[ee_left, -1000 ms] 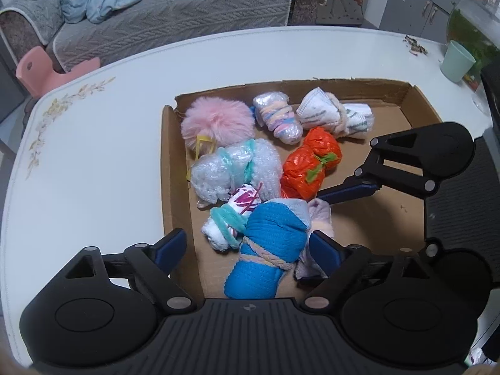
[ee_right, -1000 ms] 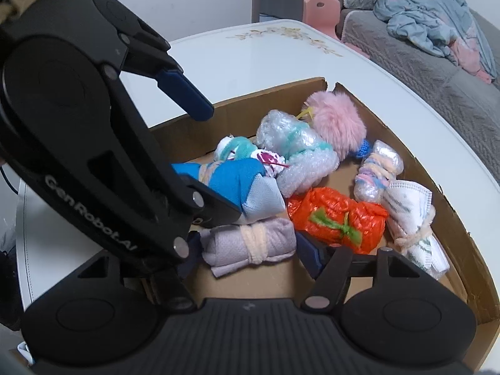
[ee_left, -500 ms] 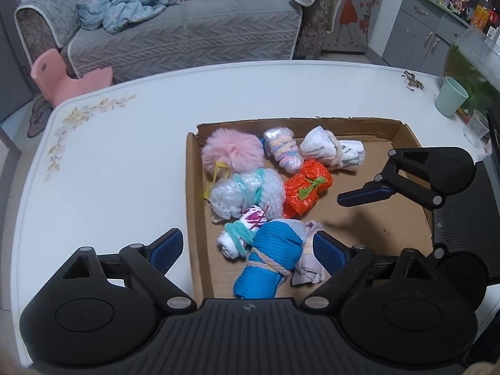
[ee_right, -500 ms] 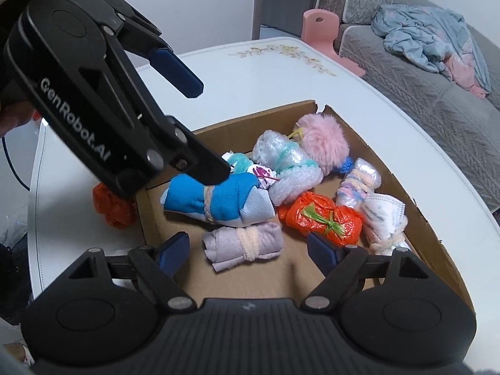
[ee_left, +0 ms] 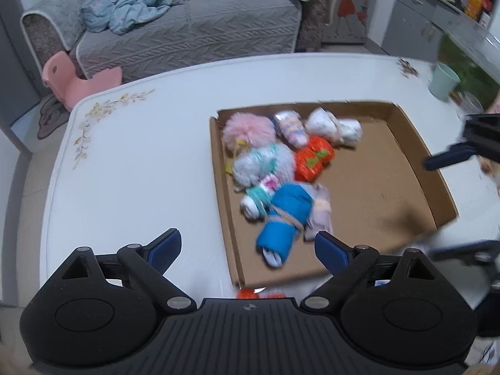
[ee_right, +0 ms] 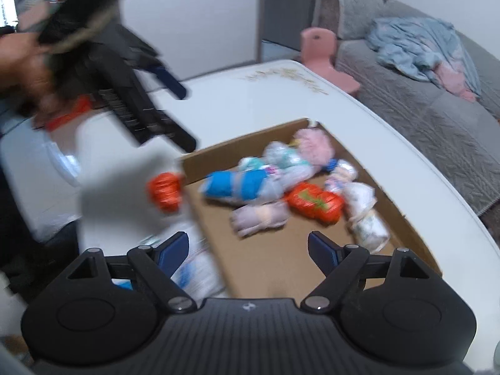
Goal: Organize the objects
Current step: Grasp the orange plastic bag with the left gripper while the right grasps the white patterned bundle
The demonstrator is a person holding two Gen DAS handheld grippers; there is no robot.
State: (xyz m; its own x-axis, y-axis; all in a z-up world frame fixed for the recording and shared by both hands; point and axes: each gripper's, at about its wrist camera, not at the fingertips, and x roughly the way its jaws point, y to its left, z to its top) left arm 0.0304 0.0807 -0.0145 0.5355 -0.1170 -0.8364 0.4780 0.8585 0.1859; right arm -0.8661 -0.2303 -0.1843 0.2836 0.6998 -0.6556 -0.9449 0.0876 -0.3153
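Note:
A shallow cardboard box on the white table holds several tied bundles. Among them are a blue one, a lilac one, an orange one and a pink pompom. A second orange bundle lies outside the box's near-left corner. My left gripper hangs above the box's near corner, its jaws opening with nothing between them. My right gripper is open and empty over the box's near edge.
A white and blue packet lies on the table by the right gripper's left finger. A green cup stands at the far right of the table. Beyond the table are a grey sofa and a pink chair.
Both grippers have risen and drawn back from the box. The right jaws have spread wider and left the lilac bundle lying in the box. The left no longer straddles the blue bundle.

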